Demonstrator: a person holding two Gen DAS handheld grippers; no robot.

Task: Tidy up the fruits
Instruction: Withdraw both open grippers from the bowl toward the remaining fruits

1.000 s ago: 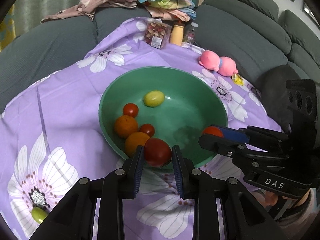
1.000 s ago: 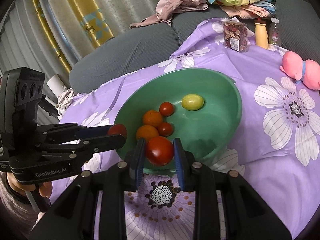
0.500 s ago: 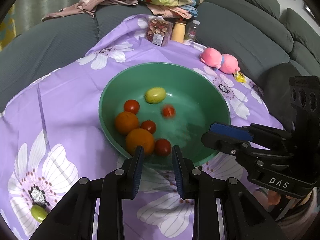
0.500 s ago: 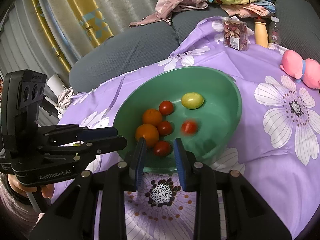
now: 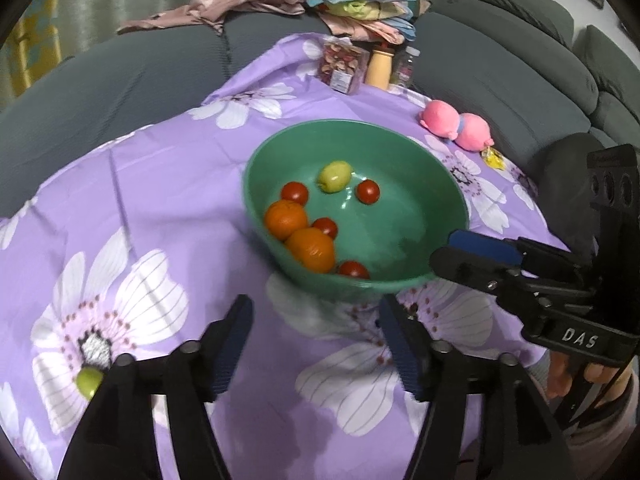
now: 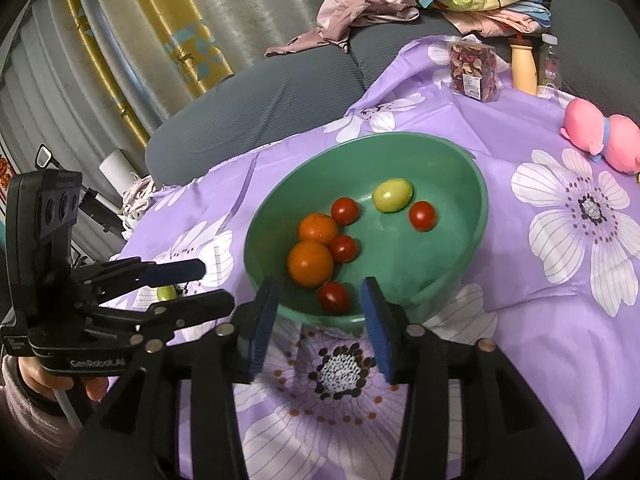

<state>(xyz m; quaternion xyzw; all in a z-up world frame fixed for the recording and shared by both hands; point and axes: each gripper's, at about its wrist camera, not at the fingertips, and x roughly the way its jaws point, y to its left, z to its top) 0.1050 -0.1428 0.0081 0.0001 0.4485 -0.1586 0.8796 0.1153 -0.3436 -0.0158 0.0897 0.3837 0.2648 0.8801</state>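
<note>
I hold my left gripper (image 5: 316,336) and right gripper (image 6: 322,314) spread wide, both empty, near the green bowl (image 6: 478,216). Inside lie two oranges (image 6: 311,263), four tomatoes (image 6: 335,297) and a yellow-green fruit (image 6: 392,195).

a grey sectional sofa (image 5: 500,76) with thick ribbed cushions curves around the back and right side of the room. a purple cloth with large white flowers (image 6: 576,216) is spread across the surface in front of it. on top of the sofa back lies a crumpled pink garment (image 6: 360,12) next to a heap of folded fabrics in blue, yellow and pink (image 5: 360,4). behind the sofa hang pale grey curtains with a yellow patterned panel (image 6: 176,28). the lighting is dim and even.
</note>
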